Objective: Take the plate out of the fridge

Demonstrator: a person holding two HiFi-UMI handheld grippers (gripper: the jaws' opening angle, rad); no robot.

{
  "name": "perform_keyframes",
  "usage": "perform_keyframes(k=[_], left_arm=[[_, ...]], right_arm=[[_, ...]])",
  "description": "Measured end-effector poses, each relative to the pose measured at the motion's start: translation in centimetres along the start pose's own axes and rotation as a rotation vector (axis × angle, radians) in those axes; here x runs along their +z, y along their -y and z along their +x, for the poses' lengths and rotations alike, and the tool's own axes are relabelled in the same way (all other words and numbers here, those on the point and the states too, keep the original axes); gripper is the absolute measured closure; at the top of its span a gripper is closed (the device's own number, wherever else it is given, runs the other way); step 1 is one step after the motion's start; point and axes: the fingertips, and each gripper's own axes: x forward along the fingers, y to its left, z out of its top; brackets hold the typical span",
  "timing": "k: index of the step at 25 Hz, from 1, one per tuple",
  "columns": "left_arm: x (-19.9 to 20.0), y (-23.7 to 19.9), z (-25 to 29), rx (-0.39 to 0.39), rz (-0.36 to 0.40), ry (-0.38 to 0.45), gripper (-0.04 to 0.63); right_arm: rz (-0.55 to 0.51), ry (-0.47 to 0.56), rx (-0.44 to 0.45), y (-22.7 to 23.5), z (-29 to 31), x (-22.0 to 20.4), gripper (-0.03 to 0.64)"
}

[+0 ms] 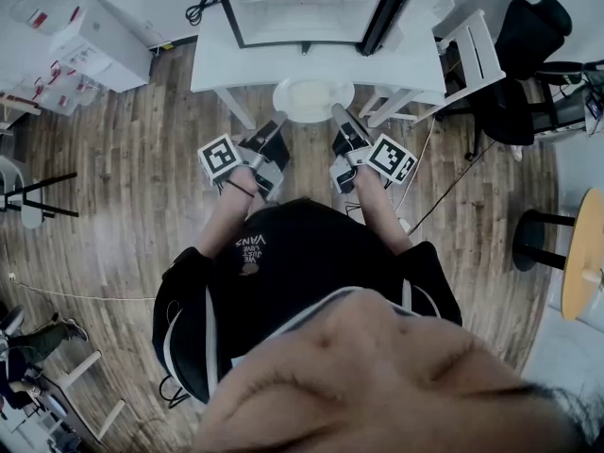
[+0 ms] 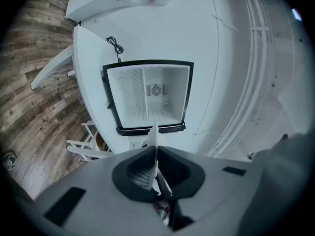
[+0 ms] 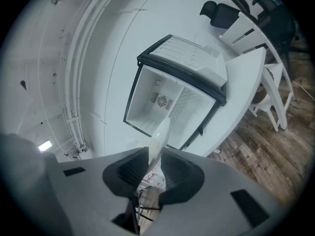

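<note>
A white plate hangs in front of the open fridge, over the near edge of the white table. My left gripper is shut on the plate's left rim, and my right gripper is shut on its right rim. In the left gripper view the rim shows edge-on, pinched between the dark pads of the left gripper. In the right gripper view the plate rises between the pads of the right gripper. The fridge looks empty inside.
The fridge door stands open to the right. Right of the table stand a white chair and a black chair. A black stool and a round wooden table stand at the far right. White shelves are at the left.
</note>
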Motion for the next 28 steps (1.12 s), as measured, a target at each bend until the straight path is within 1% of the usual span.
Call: perform_keyframes(k=[5,9,14,17,19,21,25,28], left_arm=[[0.5,0.2,-0.5,0.004,0.009,-0.011,0.566],[1.6,0.4,-2.0,0.001,0.000,-0.017,0.566],[0.6,0.4,-0.7,0.007,0.004,-0.023,0.566],[1.8,0.7,-2.8,-0.007,0.002,-0.028,0.566],[1.4,0.8,-2.2,-0.009,-0.002,-0.030,0.566],[0.7,0.9,-1.2,-0.003,-0.004,-0.031,0.566],[2.7,0.8,-5.3,-0.018,-0.009,-0.038,0.566],[2.9,0.8,-5.7,-0.023,-0.014,-0.041,0.566]], right_arm=[[0.008,0.010,-0.004,-0.4,0.2,-0.6,0.534],[0.011,0.015,-0.008,-1.4,0.9,-2.0,0.532],[0.014,0.021,-0.019,-0.6,-0.1,-0.9,0.532],[0.009,0.025,-0.052,-1.6,0.5,-2.8,0.532],[0.003,0.030,-0.029,-1.8,0.4,-2.1,0.532],[-0.001,0.028,-0.026,-1.5,-0.2,-1.1,0.532],[-0.022,0.033,-0.037,-3.7,1.1,-4.9,0.532],[-0.025,0.038,-0.040,-3.9,1.2,-5.3,0.532]])
